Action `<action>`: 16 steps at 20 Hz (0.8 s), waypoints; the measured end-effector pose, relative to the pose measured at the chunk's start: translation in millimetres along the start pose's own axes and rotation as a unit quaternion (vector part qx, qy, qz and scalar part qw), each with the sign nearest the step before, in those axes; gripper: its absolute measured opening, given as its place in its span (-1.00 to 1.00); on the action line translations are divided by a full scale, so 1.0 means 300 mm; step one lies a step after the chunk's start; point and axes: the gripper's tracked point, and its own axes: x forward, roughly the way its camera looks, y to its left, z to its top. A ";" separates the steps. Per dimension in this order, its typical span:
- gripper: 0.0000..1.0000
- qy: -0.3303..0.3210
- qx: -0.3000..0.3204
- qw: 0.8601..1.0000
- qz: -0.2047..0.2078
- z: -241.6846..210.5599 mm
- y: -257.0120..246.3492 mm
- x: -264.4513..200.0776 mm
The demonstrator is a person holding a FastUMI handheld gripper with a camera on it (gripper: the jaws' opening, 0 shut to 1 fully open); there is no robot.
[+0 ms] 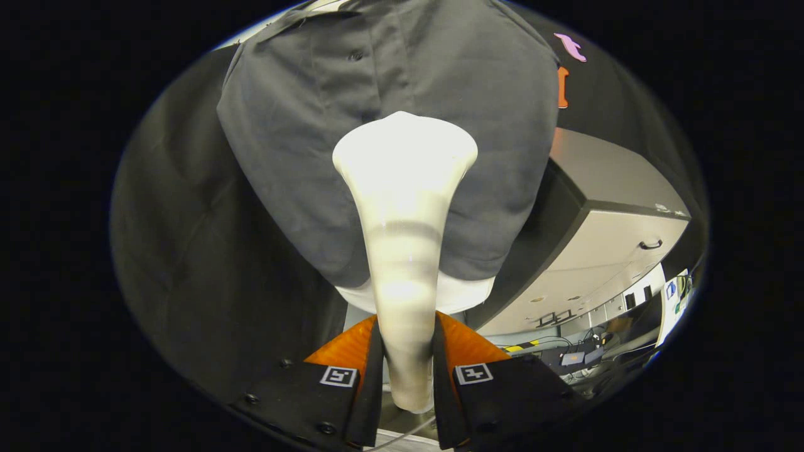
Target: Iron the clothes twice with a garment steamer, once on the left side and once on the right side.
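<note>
A white garment steamer (404,251) stands between my fingers, its handle clamped by both of them and its wide head pointing away from me. My gripper (405,355) is shut on that handle. Beyond the head hangs a dark grey buttoned shirt (314,125) on a form with a white base (465,292). The steamer head sits in front of the shirt's middle, just right of the button line, and I cannot tell whether it touches the cloth. The steamer hides the lower middle of the shirt.
A grey cabinet (603,232) with a dark handle stands to the right of the shirt. Cables and small devices (578,355) lie on the floor beyond it. Black cloth (188,251) hangs behind and to the left of the shirt.
</note>
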 end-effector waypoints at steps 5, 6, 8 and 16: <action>-0.14 -0.040 0.001 0.999 -0.004 0.119 -0.057 -0.117; -0.14 -0.046 0.001 0.999 -0.005 0.138 -0.064 -0.135; -0.14 -0.066 0.005 0.998 -0.013 0.193 -0.090 -0.181; -0.14 -0.134 0.011 0.991 -0.021 0.362 -0.167 -0.383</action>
